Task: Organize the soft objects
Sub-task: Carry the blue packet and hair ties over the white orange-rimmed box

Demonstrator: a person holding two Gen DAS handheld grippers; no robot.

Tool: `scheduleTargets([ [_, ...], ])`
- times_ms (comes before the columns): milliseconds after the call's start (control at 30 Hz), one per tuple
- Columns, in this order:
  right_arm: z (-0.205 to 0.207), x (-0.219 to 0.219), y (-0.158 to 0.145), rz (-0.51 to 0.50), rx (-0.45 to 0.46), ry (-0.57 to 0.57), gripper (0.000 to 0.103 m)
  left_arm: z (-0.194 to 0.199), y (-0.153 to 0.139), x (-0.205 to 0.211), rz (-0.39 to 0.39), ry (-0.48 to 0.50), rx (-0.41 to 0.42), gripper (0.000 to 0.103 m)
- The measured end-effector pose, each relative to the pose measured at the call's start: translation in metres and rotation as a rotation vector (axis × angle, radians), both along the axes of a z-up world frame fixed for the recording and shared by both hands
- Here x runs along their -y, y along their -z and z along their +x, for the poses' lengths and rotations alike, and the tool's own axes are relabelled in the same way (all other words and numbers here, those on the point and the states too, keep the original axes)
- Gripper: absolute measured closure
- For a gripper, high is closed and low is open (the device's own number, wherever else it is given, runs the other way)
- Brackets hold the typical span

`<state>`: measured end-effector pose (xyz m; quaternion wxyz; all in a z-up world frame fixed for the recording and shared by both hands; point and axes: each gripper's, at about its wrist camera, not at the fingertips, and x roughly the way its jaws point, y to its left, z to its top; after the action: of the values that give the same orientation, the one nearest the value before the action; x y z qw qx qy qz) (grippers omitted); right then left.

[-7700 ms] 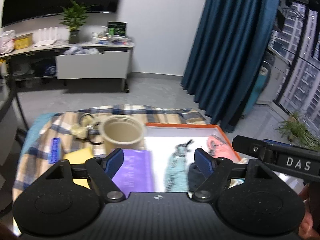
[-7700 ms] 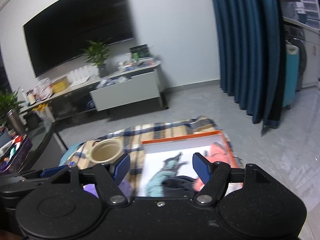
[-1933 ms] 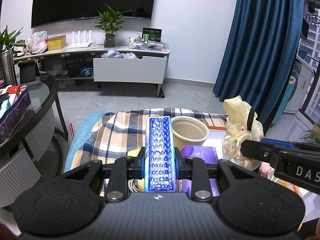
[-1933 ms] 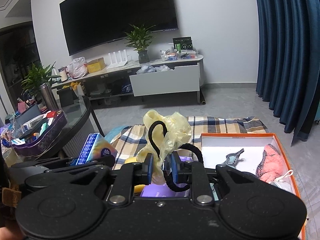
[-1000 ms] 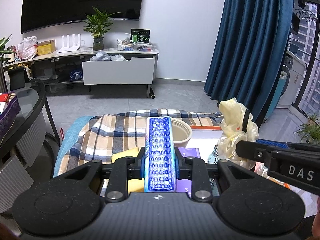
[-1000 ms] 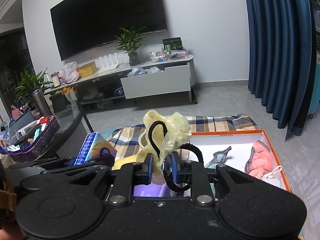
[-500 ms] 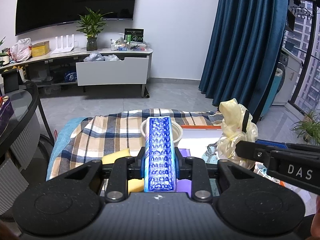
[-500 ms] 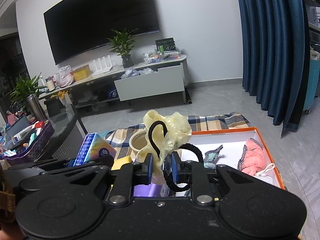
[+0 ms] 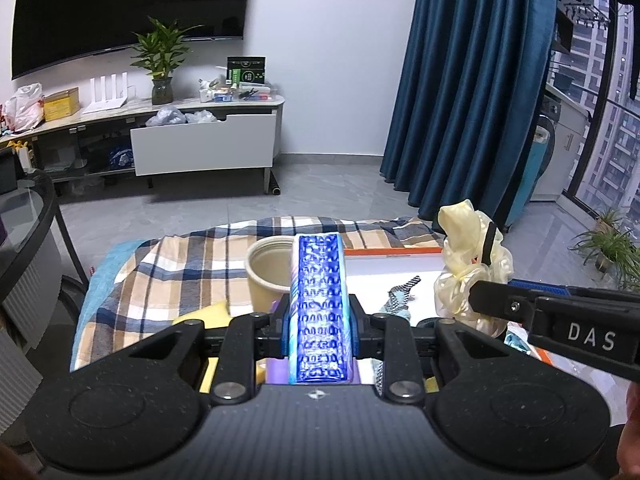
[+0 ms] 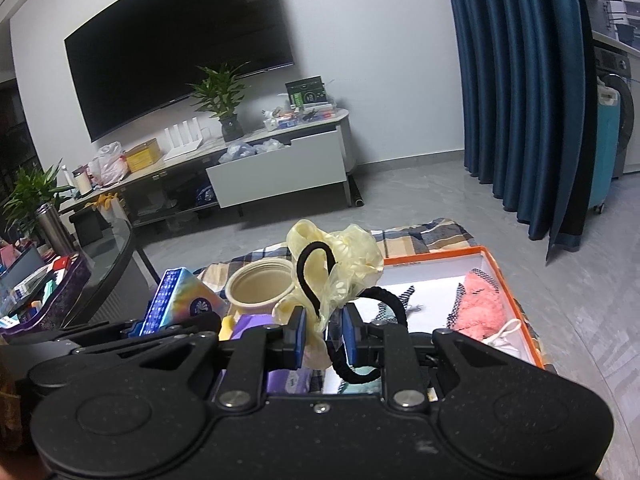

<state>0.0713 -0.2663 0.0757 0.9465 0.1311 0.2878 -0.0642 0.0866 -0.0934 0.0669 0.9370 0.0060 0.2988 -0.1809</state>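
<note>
the left gripper is clamped on a tissue pack, a soft rectangular packet in glossy wrap with a dense blue-and-white print, squeezed narrow between the blue pads and standing on edge along the fingers. in the right wrist view the same pack shows its wide face, pale and shiny.

the right gripper is pinched on a scrunchie, a puffy ruffle of sheer pale-yellow fabric, crumpled and billowing above the fingers. a black hair tie loops up across it, and a thicker braided black band curls down past the right finger.

both are held above a table draped with a plaid cloth in tan, blue and white. on it stands a round beige cup, matte, open-topped and upright. just beside it lies a shallow box with orange walls and a white floor, holding a fuzzy pink piece and a black-and-white knit strip. a yellow sponge and a flat purple packet lie under the grippers.
</note>
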Motion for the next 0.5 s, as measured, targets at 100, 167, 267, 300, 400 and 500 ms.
scheduleTargets([
  [100, -0.001, 0.005, 0.001, 0.004, 0.0, 0.014, 0.078, 0.001, -0.001, 0.004, 0.002, 0.015, 0.002, 0.075],
  [167, -0.002, 0.01, 0.001, 0.006, 0.0, 0.024, 0.078, 0.003, -0.001, 0.007, 0.002, 0.025, 0.001, 0.075],
  [267, -0.003, 0.017, 0.002, 0.011, -0.001, 0.043, 0.078, 0.004, 0.002, 0.011, 0.006, 0.04, -0.001, 0.075],
  [300, -0.003, 0.02, 0.002, 0.012, -0.002, 0.049, 0.078, 0.005, 0.003, 0.013, 0.005, 0.046, -0.004, 0.075],
  [400, -0.004, 0.03, 0.004, 0.015, -0.003, 0.073, 0.078, 0.007, 0.005, 0.02, 0.004, 0.061, -0.01, 0.075],
  [500, -0.005, 0.042, 0.005, 0.022, -0.005, 0.1, 0.078, 0.01, 0.005, 0.027, 0.004, 0.08, -0.014, 0.075],
])
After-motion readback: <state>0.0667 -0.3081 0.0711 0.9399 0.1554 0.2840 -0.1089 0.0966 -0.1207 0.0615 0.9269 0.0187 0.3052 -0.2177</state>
